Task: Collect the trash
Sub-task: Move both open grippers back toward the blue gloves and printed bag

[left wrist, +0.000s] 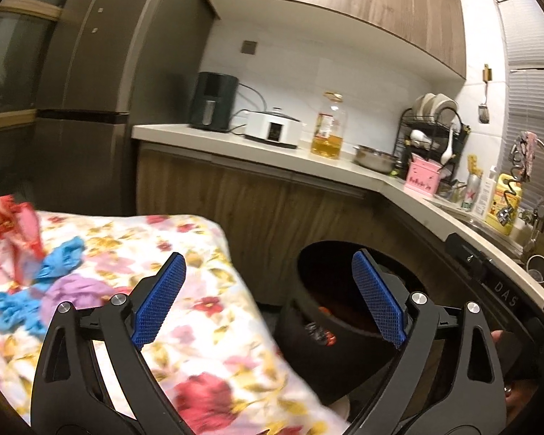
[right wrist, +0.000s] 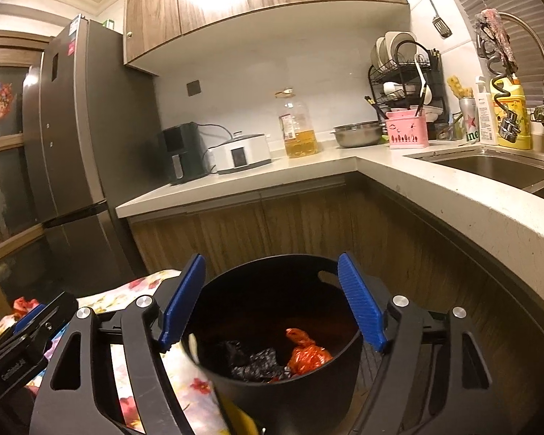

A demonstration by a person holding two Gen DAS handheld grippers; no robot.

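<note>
Kitchen run of wood-fronted cabinets under a pale countertop point(right wrist: 235, 181), with a grey fridge point(right wrist: 72, 137) at its left end and a sink point(right wrist: 497, 170) at its right. Beside the cabinets, a flower-print cloth point(left wrist: 206, 326) over a low surface, seen best from the left wrist. Just right of that cloth, a black round bin point(right wrist: 283, 355), rim open upward, standing close below both tools. Inside the bin, a knotted orange bag point(right wrist: 304, 351) against dark crumpled wrappers point(right wrist: 254, 359). Still on the cloth, well left of the bin: a red and pink wrapper point(left wrist: 14, 232), blue crumpled scraps point(left wrist: 60, 257) and a lilac wad point(left wrist: 72, 290), touching or overlapping one another. Left gripper point(left wrist: 268, 301) spread wide, blue pads apart, nothing between them, poised over the cloth's edge and the bin's near rim. Right gripper point(right wrist: 272, 304) likewise spread, pads either side of the bin's mouth in view, gripping nothing; possibly a yellowish streak at the bin's near wall, too blurred to name. Along the counter: air fryer point(right wrist: 179, 156), white cooker point(right wrist: 241, 154), oil bottle point(right wrist: 299, 127), steel bowl point(right wrist: 357, 134), pink holder point(right wrist: 406, 132), dish rack point(right wrist: 404, 69).
</note>
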